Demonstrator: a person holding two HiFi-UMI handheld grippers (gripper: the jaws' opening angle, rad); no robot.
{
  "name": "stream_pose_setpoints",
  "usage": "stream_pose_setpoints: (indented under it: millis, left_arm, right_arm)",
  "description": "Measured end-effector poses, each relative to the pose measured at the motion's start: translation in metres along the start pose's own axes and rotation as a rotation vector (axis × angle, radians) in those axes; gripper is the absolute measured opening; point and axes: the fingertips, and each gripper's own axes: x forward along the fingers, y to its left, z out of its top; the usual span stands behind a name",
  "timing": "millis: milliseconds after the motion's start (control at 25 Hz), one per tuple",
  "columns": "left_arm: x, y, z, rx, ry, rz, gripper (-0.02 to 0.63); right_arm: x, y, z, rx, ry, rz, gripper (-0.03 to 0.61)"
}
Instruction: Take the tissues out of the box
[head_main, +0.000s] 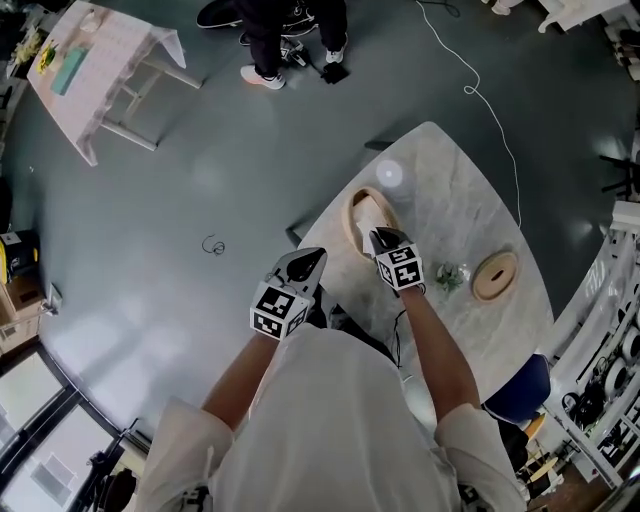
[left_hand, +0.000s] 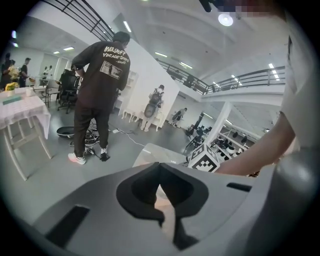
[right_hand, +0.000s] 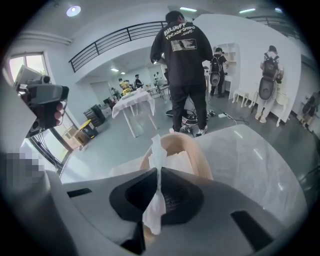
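Note:
An oval wooden tissue box stands near the left edge of the marble table, with white tissues inside it. My right gripper hangs just over the box's near end. In the right gripper view that gripper is shut on a strip of white tissue, which stands up past the jaws in front of the box. My left gripper is off the table's left edge, over the floor. Its jaws meet at the tips with nothing between them.
The round wooden lid lies to the right on the table, with a small clear greenish object beside it. A white disc lies farther back. A person in dark clothes stands beyond the table. A white side table is at far left.

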Motion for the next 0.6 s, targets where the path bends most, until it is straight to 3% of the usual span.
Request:
stream_pose_setpoints:
  millis: [200, 600]
  left_arm:
    - [-0.007, 0.009, -0.009, -0.023, 0.012, 0.029, 0.008]
    - [-0.016, 0.024, -0.014, -0.043, 0.009, 0.068, 0.008]
  right_arm:
    - [0.019, -0.001, -0.015, -0.049, 0.085, -0.01, 0.04]
    - [0.036, 0.004, -0.021, -0.055, 0.137, 0.012, 0.04]
